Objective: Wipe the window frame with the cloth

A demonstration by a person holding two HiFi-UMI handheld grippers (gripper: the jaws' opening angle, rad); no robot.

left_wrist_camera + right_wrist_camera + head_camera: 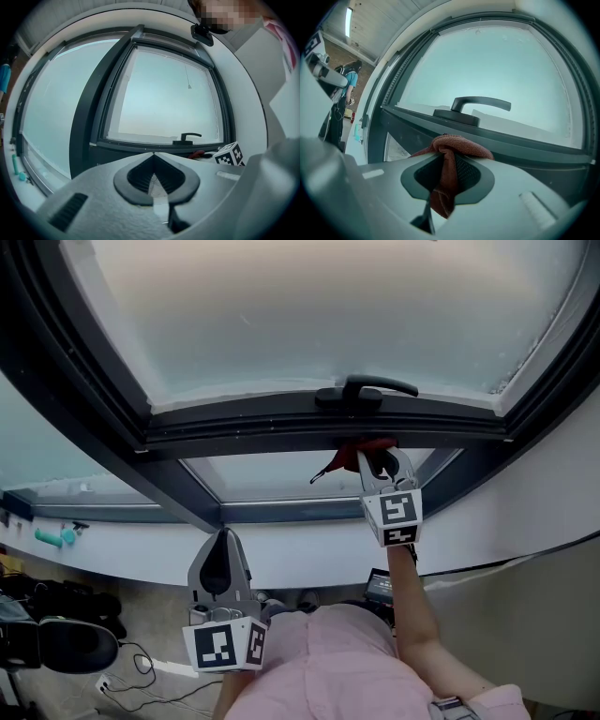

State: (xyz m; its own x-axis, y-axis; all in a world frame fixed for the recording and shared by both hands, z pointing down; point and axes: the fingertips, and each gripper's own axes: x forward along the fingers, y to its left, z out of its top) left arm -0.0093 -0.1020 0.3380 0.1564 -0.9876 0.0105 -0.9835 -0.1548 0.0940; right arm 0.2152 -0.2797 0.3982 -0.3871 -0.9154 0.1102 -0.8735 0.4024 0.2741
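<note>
**A:** The right gripper (377, 463) is up high, jaws pinched on the cloth (448, 151). It's rust-red and woven, bunched into a soft fold over the jaw tips with a tail hanging down between them.

**B:** And the window frame (262, 430)?

**A:** Its dark lower rail lies straight ahead of that cloth and just above it, running left to right across the view. The cloth sits right under the handle (366, 388). So I'd judge the wipe has to travel sideways along that rail, not up or down.

**B:** Is the cloth touching the rail?

**A:** Hard to call. From the head view the fold looks to be against the rail's underside, but the shadow there may be hiding a sliver of gap.

**B:** What about the left gripper (223, 542)?

**A:** It's low and well apart from the frame, jaws pressed together on nothing. The right one is clearly nearer, so this is its job.
</note>
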